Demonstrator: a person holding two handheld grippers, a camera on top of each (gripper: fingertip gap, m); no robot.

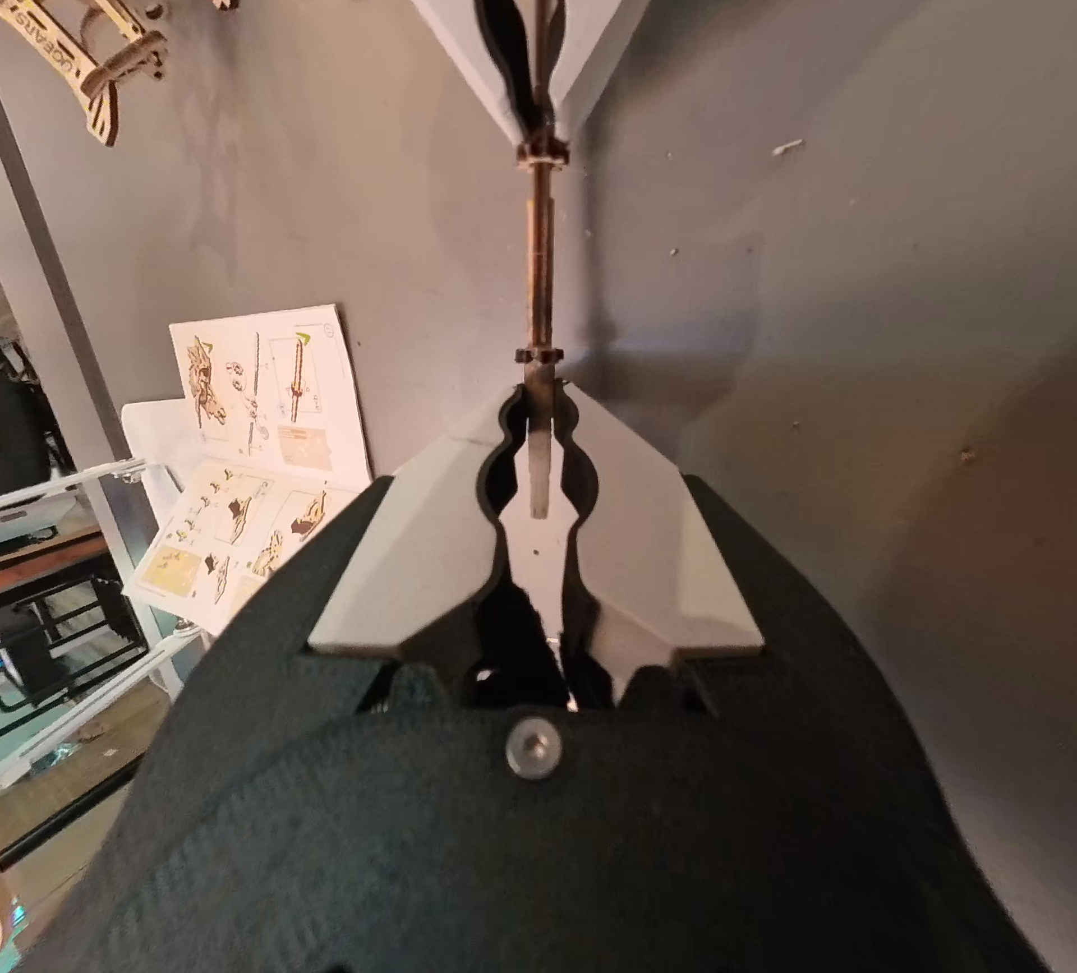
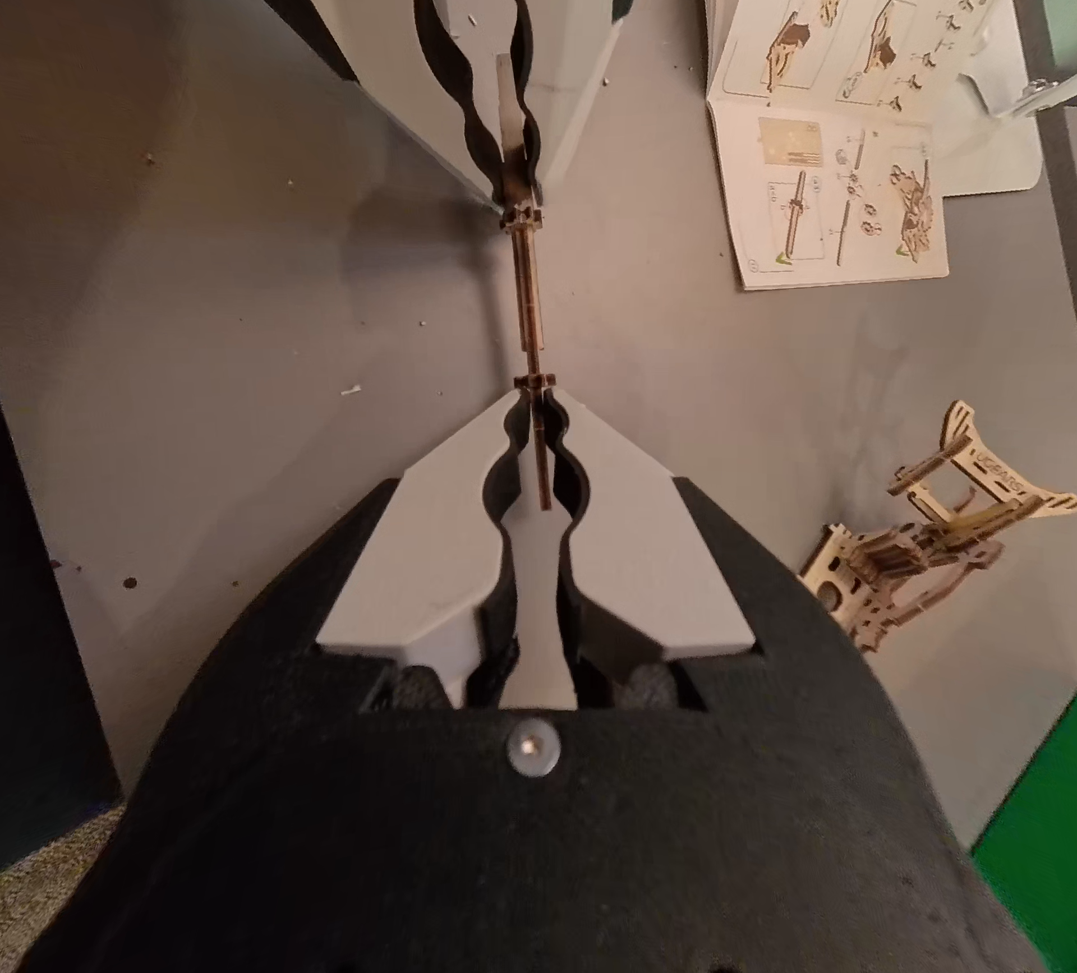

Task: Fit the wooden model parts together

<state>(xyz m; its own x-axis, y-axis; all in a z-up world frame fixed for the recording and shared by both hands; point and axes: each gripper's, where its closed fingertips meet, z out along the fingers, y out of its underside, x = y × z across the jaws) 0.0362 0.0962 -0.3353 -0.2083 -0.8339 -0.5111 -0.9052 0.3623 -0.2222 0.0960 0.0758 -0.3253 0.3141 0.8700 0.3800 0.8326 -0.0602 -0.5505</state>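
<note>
The left claw [image 1: 539,397] and right claw [image 2: 533,400] are facing each other, each clenching one end of the thin brown wooden axle rod [image 1: 539,257] above the grey worktop [image 1: 816,304]. A partly built wooden model [image 2: 909,537] is sitting at four o'clock, an open instruction booklet [image 2: 833,88] at one o'clock.

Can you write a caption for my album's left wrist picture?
Two grey grippers, left and right, pinch opposite ends of a thin brown wooden axle.
</note>
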